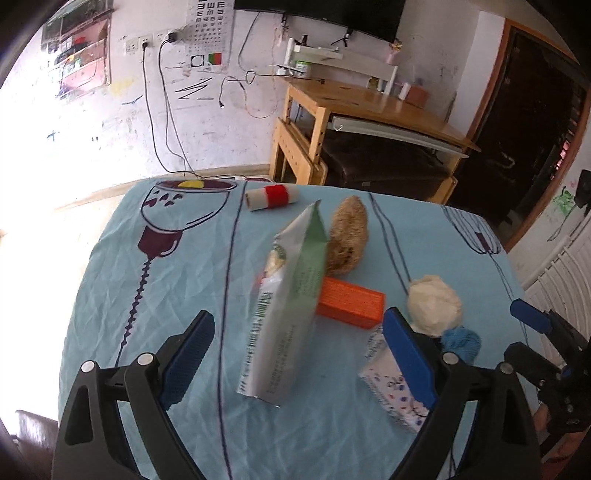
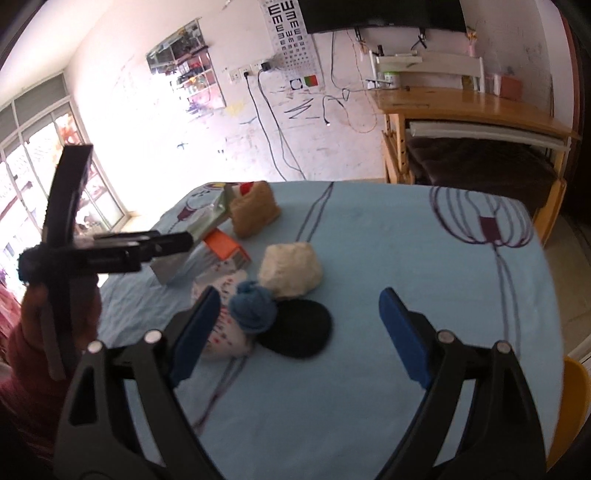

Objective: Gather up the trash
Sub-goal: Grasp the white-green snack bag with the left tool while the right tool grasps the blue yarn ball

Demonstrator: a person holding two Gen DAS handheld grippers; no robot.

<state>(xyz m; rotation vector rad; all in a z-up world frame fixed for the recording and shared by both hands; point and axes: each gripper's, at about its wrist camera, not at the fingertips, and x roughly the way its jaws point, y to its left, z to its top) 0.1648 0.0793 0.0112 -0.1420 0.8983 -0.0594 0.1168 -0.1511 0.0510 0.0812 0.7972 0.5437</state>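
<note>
Hovering over the desk (image 1: 155, 295), left gripper (image 1: 299, 354) jaws spread around a snack bag (image 1: 284, 314); right gripper (image 2: 299, 332) jaws spread, blue yarn ball (image 2: 253, 306) between them.

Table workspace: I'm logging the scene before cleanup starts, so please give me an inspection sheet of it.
Surface: table under a wrinkled blue printed cloth.
Job's things: snack bag propped upright; orange box beside it; crumpled paper ball; patterned wrapper.
Clutter: brown fuzzy lump; red-and-white roll; blue yarn ball; black disc.
Grippers: left gripper open, fingers either side of the bag; right gripper open, above the yarn and disc, holding nothing.
Cables: black cords hang from wall sockets.
Surroundings: wooden desk, eye chart, window.
</note>
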